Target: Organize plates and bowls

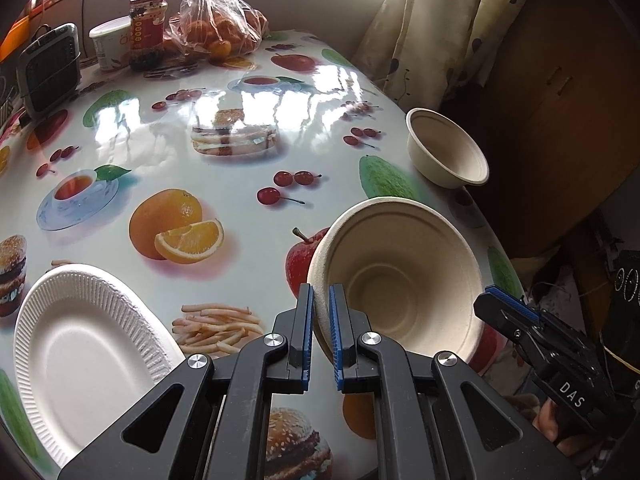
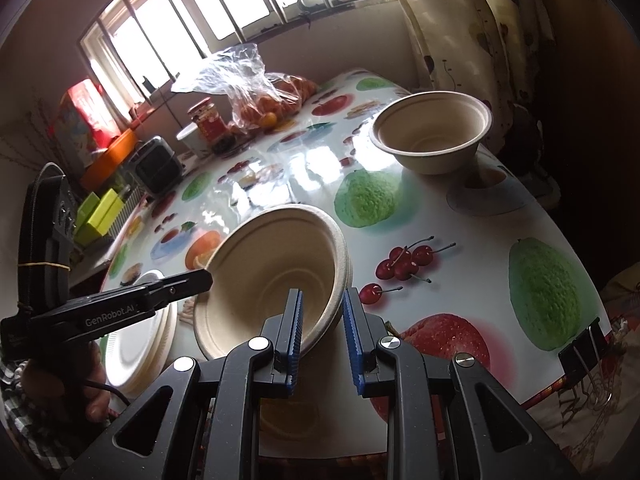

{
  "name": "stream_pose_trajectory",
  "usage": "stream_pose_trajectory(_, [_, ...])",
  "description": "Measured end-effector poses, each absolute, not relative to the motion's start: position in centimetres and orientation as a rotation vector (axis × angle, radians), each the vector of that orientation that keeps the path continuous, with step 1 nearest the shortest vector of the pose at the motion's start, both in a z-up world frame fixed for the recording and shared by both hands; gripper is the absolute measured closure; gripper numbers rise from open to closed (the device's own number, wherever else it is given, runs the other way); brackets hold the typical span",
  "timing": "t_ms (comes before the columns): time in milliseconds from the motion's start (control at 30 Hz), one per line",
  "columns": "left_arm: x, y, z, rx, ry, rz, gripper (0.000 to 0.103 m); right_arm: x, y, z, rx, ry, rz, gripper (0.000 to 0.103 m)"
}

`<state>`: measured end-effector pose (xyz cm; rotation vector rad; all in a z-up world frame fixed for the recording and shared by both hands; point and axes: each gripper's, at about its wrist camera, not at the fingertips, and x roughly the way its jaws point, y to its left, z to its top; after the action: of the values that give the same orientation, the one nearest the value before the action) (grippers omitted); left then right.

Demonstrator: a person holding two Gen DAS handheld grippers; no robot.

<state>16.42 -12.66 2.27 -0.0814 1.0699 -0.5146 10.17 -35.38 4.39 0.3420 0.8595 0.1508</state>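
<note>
A beige paper bowl (image 1: pixel 404 280) is held tilted over the fruit-print table (image 1: pixel 240 208), and both grippers grip it. My left gripper (image 1: pixel 321 288) is shut on its left rim. My right gripper (image 2: pixel 322 292) is shut on its right wall, with one pad inside and one outside. The bowl's rim (image 2: pixel 340 252) looks layered, like nested bowls. In the right wrist view the left gripper (image 2: pixel 202 278) reaches in at the bowl's left rim. In the left wrist view the right gripper (image 1: pixel 500 298) shows at its right side. A second beige bowl (image 1: pixel 446 148) stands upright near the far right edge. White paper plates (image 1: pixel 88 352) lie stacked at the left.
At the far end stand a bag of oranges (image 1: pixel 220 28), a red-lidded jar (image 1: pixel 146 28), a white tub (image 1: pixel 108 44) and a small grey heater (image 1: pixel 50 68). The table's right edge drops off beside a curtain (image 1: pixel 432 20). A binder clip (image 2: pixel 584 352) pins the tablecloth.
</note>
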Motion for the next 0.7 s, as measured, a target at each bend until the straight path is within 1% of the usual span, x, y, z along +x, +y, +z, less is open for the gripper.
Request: stream_pose_trajectory(700, [16.44, -12.83, 2.23, -0.076, 1.069, -0.513, 0.095, 10.23, -35.39, 4.2, 0.344, 0.86, 0.15, 0.082])
